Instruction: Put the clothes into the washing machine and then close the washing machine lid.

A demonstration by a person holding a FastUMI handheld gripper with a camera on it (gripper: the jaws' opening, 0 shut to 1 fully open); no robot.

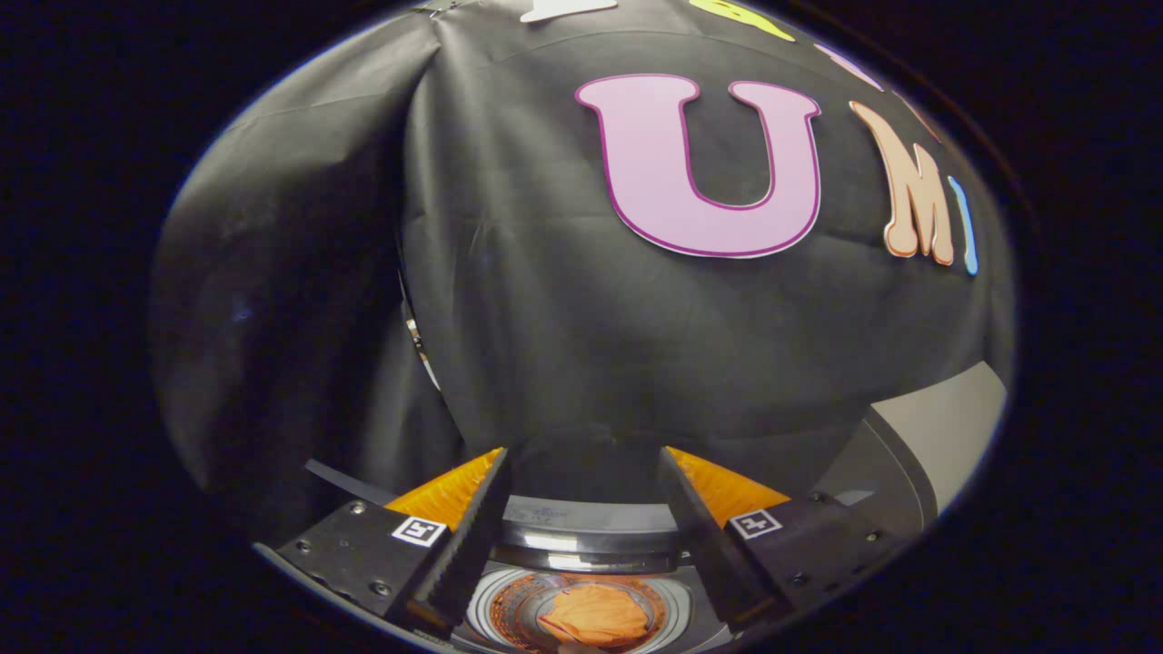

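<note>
Gripper view gave me one tool point(581, 472), its two fingers point(472, 536) spread wide with nothing between the pads. I counted one washing machine point(591, 527) below and one bundle of orange clothes point(595, 616) inside its drum point(509, 604).

Much of the machine was cut off. I could see only the curved back rim of the opening, a bright metal ring under it, and part of the drum floor between the fingers. A pale grey panel point(945, 427) rose at the right, beyond the right finger; I could not tell whether it was the lid or the machine's body. The near edge of the clothes ran out of sight, so I could not judge how much cloth there was.

The clothes lay at the bottom of the drum, below the gap between the fingers and well apart from the fingertips, which pointed over the back rim of the opening toward the booth's black cloth wall point(563, 309).
</note>
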